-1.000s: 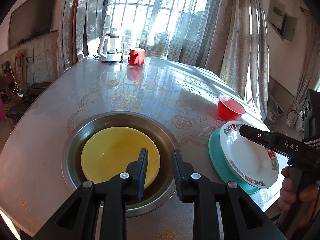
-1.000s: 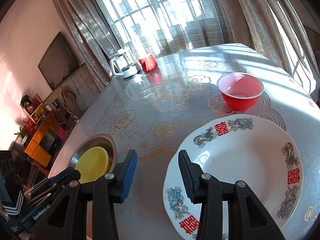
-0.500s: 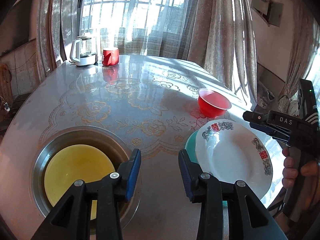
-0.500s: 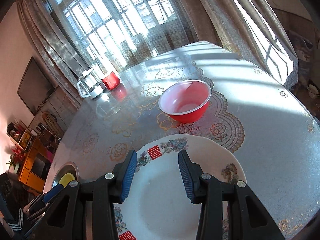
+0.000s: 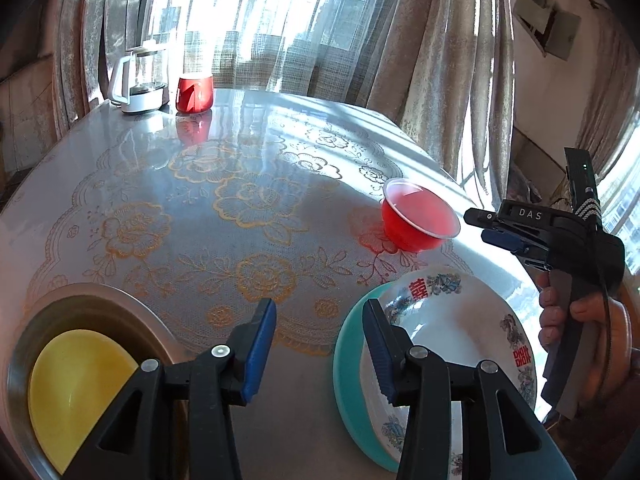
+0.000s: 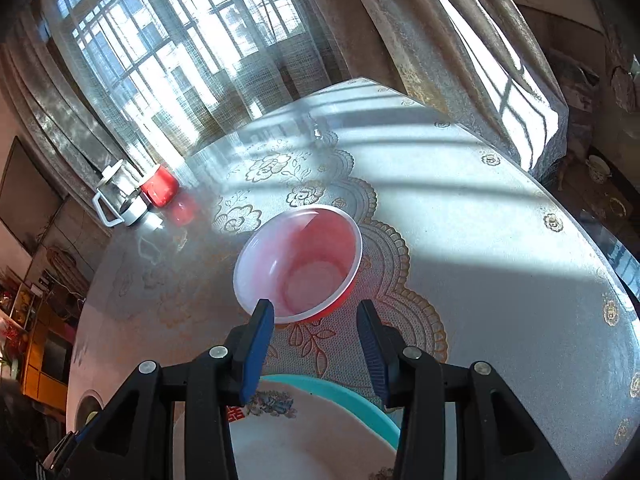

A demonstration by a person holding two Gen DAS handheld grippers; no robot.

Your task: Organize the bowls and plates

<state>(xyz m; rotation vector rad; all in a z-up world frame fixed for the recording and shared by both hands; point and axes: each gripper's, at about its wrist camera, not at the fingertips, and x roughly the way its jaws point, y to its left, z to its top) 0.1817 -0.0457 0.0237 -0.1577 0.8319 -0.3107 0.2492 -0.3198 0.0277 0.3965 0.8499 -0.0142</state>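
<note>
Red bowl (image 6: 298, 266) sat alone on the table's lace pattern, towards the edge by the curtains, just beyond the white patterned plate (image 5: 452, 340) stacked on a teal plate (image 5: 348, 364) at the near edge. Right tool (image 6: 316, 334) hung above the bowl's near rim, jaws apart, nothing between them. Left tool (image 5: 320, 340) empty too, jaws opening beside the plates. Risk — a pinch on the thin rim could tip or skate the light bowl across the glossy table. Left tool might clip the plates' overhanging rim.
</note>
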